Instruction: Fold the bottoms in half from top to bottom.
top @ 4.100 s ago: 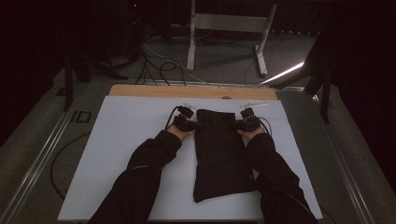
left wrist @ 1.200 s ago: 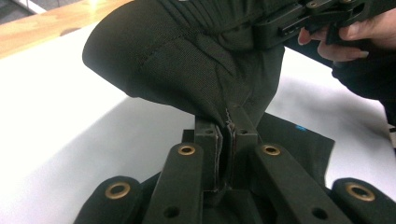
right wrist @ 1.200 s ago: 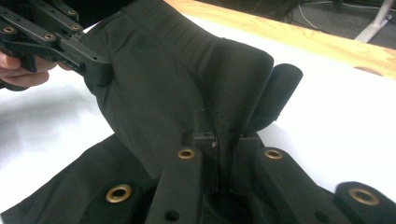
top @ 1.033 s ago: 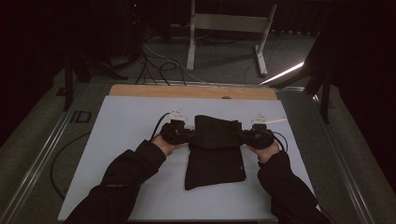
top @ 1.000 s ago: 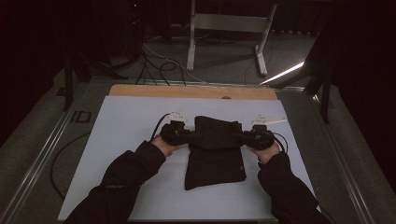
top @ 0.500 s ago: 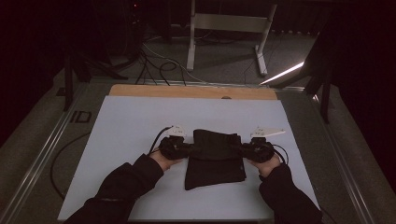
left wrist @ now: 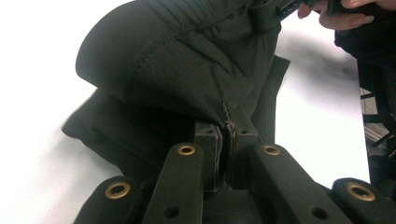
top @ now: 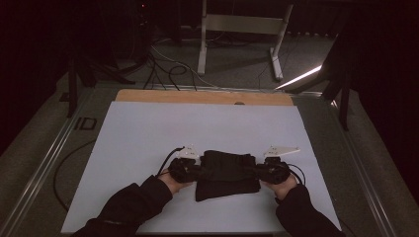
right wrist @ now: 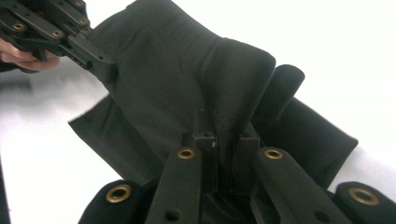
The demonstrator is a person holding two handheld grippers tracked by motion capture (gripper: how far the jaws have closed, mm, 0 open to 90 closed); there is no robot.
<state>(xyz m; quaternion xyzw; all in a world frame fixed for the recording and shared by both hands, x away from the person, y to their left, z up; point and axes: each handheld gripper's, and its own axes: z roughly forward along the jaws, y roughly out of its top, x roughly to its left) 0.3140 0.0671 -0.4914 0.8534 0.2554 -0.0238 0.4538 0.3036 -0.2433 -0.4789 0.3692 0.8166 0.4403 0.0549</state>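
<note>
Black jaws of the left gripper (left wrist: 226,135) are pinched tight on a seam of the dark cloth (left wrist: 187,65), with only a sliver of fabric between the pads, and the right gripper (right wrist: 219,140) is clamped the same way on the cloth's opposite edge. In the high view the left gripper (top: 184,169) and the right gripper (top: 271,171) sit at either side of the cloth (top: 226,170), which lies folded over on the white table sheet (top: 148,128) near the person's edge, its upper layer pulled up between the two tools. The fold hides how many layers lie beneath, and the dim light makes the fabric's weave and any fastenings hard to make out from above; the jaw tips themselves are buried in cloth in both gripper views. The left hand (top: 174,180) and right hand (top: 282,186) hold the tools, both dark sleeves cut off by the bottom of the frame. A grey three-cornered plate tops each gripper, two in all. Beyond the sheet runs a wooden strip (top: 202,97) along the table's far edge, then cables (top: 168,64) on the floor and a pale metal stand (top: 242,29), its top cut off. One cloth, two grippers, two hands.
</note>
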